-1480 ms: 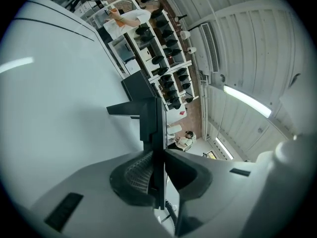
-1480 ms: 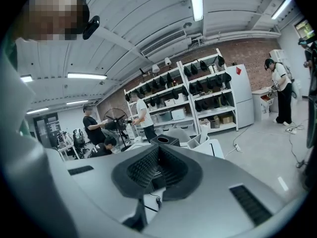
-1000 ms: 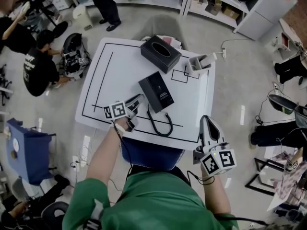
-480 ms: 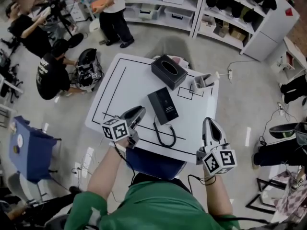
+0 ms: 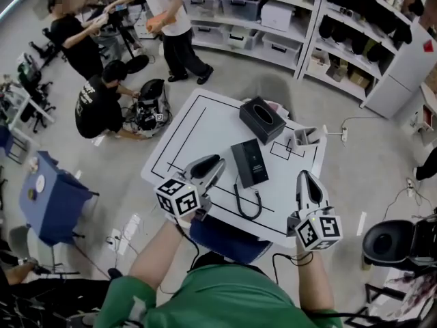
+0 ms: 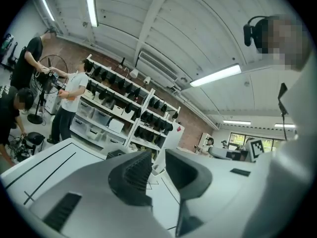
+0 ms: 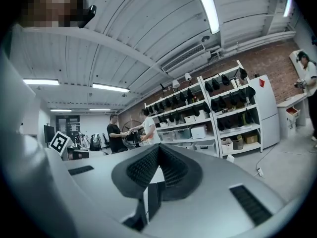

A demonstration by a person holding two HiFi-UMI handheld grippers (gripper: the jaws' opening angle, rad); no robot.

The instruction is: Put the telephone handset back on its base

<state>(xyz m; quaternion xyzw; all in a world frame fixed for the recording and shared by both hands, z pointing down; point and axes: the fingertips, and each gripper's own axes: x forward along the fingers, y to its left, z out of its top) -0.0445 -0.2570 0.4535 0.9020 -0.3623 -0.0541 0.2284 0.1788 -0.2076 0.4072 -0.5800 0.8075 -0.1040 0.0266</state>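
Nearest the person, the right gripper [image 5: 304, 178] hangs over the table's [image 5: 205, 118] near right edge. In the right gripper view its ribbed pads [image 7: 171, 168] meet at the tips, closed on nothing. The left gripper [image 5: 214, 162] hovers over the near left part of the table. In the left gripper view its 2 jaws stand a little apart with only air between them.

The black telephone [image 5: 249, 162] lies flat between the 2 grippers and a little farther out. It is near the left gripper at its 3 o'clock, and at about 10 o'clock from the right gripper. It touches neither. Its handset cannot be told from the body at this size. The black cord [image 5: 247, 203] curls in a loop on the table at the telephone's 6 o'clock.

Farther on, at the telephone's 12 o'clock, sits a black box [image 5: 262, 119], and at 2 o'clock a small grey holder [image 5: 305, 137]. Beyond the table, 3 people [image 5: 102, 101] are on the floor at 10 o'clock, and shelves [image 5: 287, 19] line the far wall.
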